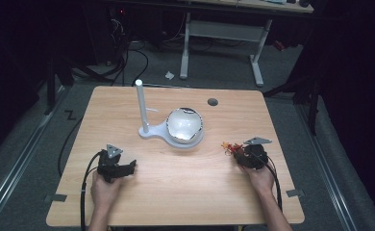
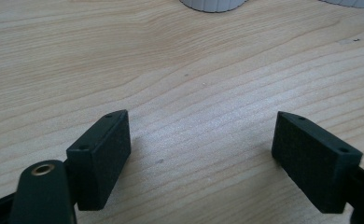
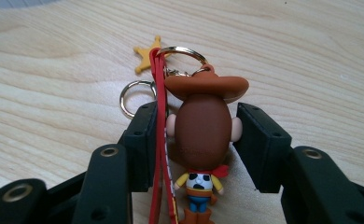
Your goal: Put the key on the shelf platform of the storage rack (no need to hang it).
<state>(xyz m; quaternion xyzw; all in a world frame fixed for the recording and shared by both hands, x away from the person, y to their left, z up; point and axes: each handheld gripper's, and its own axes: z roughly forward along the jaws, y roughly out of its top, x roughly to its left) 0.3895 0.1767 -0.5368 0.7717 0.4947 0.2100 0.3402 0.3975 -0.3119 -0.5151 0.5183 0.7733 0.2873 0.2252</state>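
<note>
Now the right claw (image 3: 203, 140) hugs the cowboy toy (image 3: 203, 135) by its head on the table (image 1: 176, 183), rings pointing away, while the left claw (image 2: 213, 149) rests wide open, far off.

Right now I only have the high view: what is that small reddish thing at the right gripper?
Observer: A cowboy figure keychain with a brown hat. It lies on the table, its head between the right gripper's fingers.
Operator: Are they squeezing it?
Observer: They flank the head closely on both sides, but I cannot tell whether they press.
Operator: And the left gripper?
Observer: The left gripper is open over bare wood, with nothing between its fingers.
</note>
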